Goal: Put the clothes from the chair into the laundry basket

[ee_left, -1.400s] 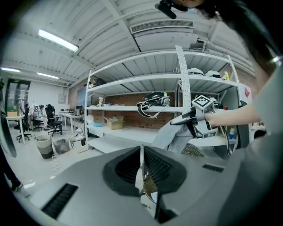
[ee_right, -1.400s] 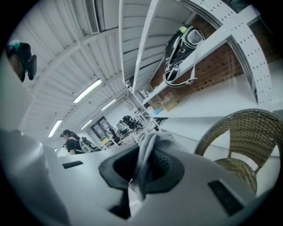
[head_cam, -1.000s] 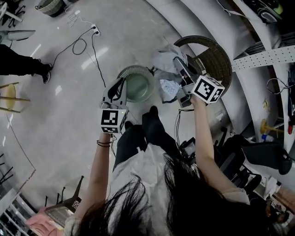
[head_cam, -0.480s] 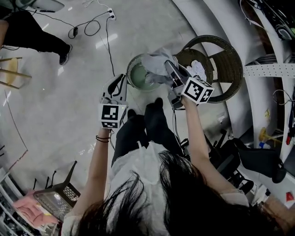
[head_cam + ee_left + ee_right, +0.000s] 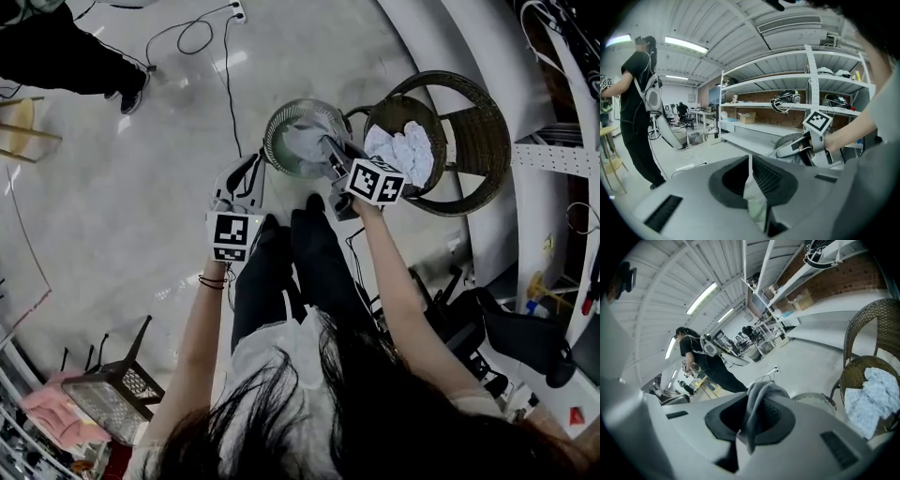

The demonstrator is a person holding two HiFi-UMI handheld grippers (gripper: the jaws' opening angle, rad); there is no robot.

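Right gripper (image 5: 329,150) out over the round laundry basket (image 5: 273,132), jaws pinched on a grey garment (image 5: 758,411). Cloth bunched above the jaw tips and trailing down between them in the right gripper view. In the head view, hanging within the basket's rim, toward its right edge. Cannot tell whether it touches the basket's bottom.

Basket on the floor (image 5: 141,206), just left of the wicker chair (image 5: 473,141), the two close together. More pale clothes (image 5: 403,152) heaped on the chair's seat, toward its left edge, apart from both grippers.

Left gripper (image 5: 242,176) low and just left of the basket, jaws pressed together with nothing between them. Aimed level across the room in its own view, toward the right gripper and its marker cube (image 5: 818,122).

Black-and-white square patterns on each cube, seen on the right one (image 5: 377,181) and the left one (image 5: 232,234). Print on the boxes along the shelves (image 5: 787,110) too small to read.

Person in black (image 5: 637,108) standing on the floor at the far left. White power strip (image 5: 236,11) with its looped cable at the floor's top edge.
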